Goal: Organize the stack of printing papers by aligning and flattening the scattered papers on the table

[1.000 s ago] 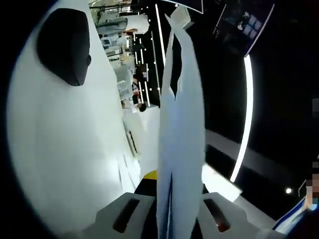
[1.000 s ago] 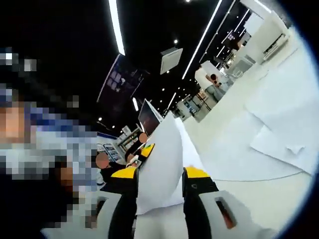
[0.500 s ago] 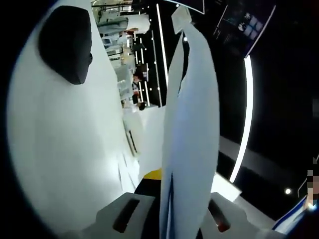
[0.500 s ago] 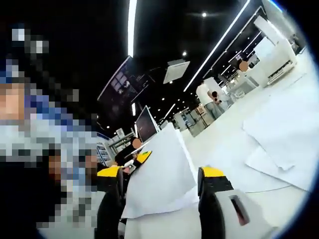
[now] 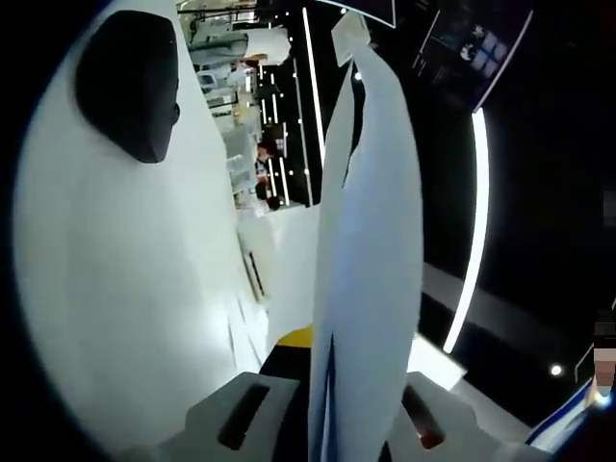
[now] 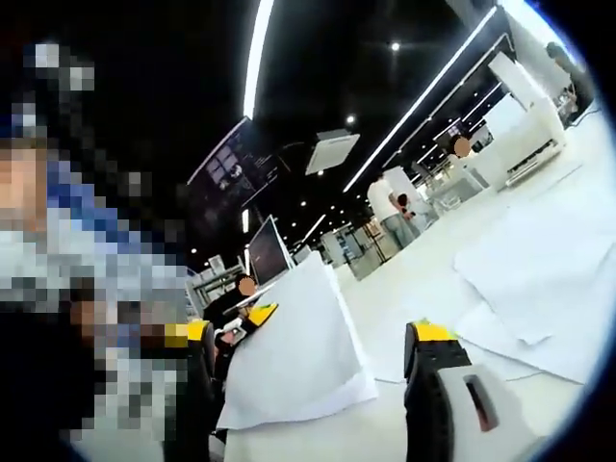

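Papers — pinched by left gripper fingers.

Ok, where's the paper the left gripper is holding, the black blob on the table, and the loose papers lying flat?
held paper [image 5: 366,289], left gripper view, middle of the sheet.
black blob [image 5: 127,82], left gripper view, its centre.
loose papers [image 6: 544,269], right gripper view, top sheet's middle.

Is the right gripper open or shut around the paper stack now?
Open. In the right gripper view the right gripper has its jaws spread wide, with gaps on both sides of the paper stack.
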Tool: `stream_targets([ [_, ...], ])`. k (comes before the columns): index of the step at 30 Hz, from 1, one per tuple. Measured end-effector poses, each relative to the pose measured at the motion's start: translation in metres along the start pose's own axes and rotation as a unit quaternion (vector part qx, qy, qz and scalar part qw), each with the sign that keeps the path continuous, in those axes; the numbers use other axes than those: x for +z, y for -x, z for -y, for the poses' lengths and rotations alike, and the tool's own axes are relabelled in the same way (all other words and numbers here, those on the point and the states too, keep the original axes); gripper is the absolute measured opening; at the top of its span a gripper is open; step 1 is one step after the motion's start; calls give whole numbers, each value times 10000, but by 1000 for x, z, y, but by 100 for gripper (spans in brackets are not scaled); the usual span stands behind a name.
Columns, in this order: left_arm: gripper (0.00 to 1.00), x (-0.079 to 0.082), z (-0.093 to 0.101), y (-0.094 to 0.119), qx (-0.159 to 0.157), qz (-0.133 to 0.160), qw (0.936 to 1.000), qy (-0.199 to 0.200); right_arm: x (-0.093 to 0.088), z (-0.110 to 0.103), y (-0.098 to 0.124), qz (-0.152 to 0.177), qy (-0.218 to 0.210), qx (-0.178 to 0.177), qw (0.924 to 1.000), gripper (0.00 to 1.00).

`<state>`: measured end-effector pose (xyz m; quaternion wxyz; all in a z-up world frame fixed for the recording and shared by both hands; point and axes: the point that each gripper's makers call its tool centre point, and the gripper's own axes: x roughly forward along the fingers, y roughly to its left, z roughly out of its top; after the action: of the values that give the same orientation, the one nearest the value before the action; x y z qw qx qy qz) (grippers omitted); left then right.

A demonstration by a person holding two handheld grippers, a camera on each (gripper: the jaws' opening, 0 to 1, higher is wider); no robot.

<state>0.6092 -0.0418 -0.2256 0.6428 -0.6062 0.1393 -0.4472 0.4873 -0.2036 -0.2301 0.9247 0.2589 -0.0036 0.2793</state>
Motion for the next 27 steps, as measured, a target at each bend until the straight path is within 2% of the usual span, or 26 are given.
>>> stream_targets([
  [3, 6, 0, 1, 0, 5, 11, 10000, -8, 6, 8, 1, 126, 264, -256, 9992, 83],
  [5, 6, 0, 1, 0, -7, 18, 10000, -8, 10, 14, 3, 235, 252, -461, 9983, 84],
  [11, 6, -1, 2, 1, -18, 23, 10000, -12, 19, 24, 11, 459, 157, -664, 9966, 85],
  [14, 6, -1, 2, 1, -16, 16, 10000, -24, 22, 34, 14, 468, 302, -924, 9942, 85],
  [18, 6, 0, 2, 1, -28, 36, 10000, -9, 31, 54, 24, 442, 890, -1449, 9844, 85],
  [24, 6, 0, 2, 1, -33, 34, 10000, -1, 42, 77, 41, 386, 1096, -1801, 9768, 83],
  [26, 6, 1, 1, 1, -33, 34, 10000, 0, 50, 90, 49, 416, 1186, -1999, 9717, 83],
  [27, 6, 1, 1, 1, -30, 30, 10000, 2, 55, 100, 56, 440, 1250, -2188, 9667, 83],
])
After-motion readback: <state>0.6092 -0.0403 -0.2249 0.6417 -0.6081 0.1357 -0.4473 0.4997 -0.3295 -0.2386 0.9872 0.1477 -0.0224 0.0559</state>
